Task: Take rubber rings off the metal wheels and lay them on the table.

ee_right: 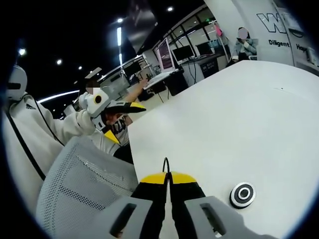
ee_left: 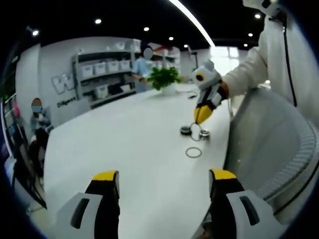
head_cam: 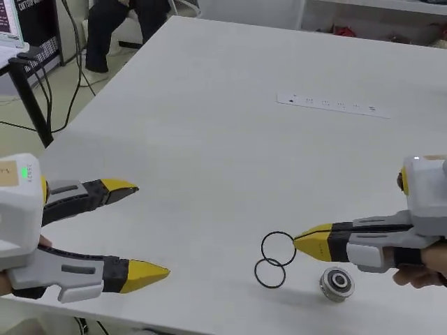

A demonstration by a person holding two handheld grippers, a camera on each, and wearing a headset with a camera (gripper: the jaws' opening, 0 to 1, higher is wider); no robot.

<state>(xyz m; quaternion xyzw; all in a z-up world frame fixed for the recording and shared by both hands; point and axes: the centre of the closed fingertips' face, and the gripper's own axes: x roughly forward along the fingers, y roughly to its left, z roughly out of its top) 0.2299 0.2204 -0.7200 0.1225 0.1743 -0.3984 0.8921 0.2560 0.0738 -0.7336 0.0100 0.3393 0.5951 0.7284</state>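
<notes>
Head view: right claw (head_cam: 300, 243) is closed, pinching a thin black rubber ring (head_cam: 278, 248) by its rim, close to the near edge of the white tabletop (head_cam: 209, 139), right-hand part. Right gripper view confirms it: tips together (ee_right: 168, 175), with the ring edge-on as a thin black line (ee_right: 166, 163) rising between them. A second black rubber ring (head_cam: 270, 273) lies flat on the tabletop just nearer the edge. The two outlines overlap in the head view, and I can't tell if they touch. A small round metal wheel with a dark hub (head_cam: 336, 283) lies flat just beside the right claw on the near-edge side, apart from both rings. It also shows in the right gripper view (ee_right: 242, 194). Left claw (head_cam: 143, 230) is wide open and holds nothing, low over the near edge on the left, well apart from the rings. A flat white power strip (head_cam: 332, 105) sits toward the far right.
</notes>
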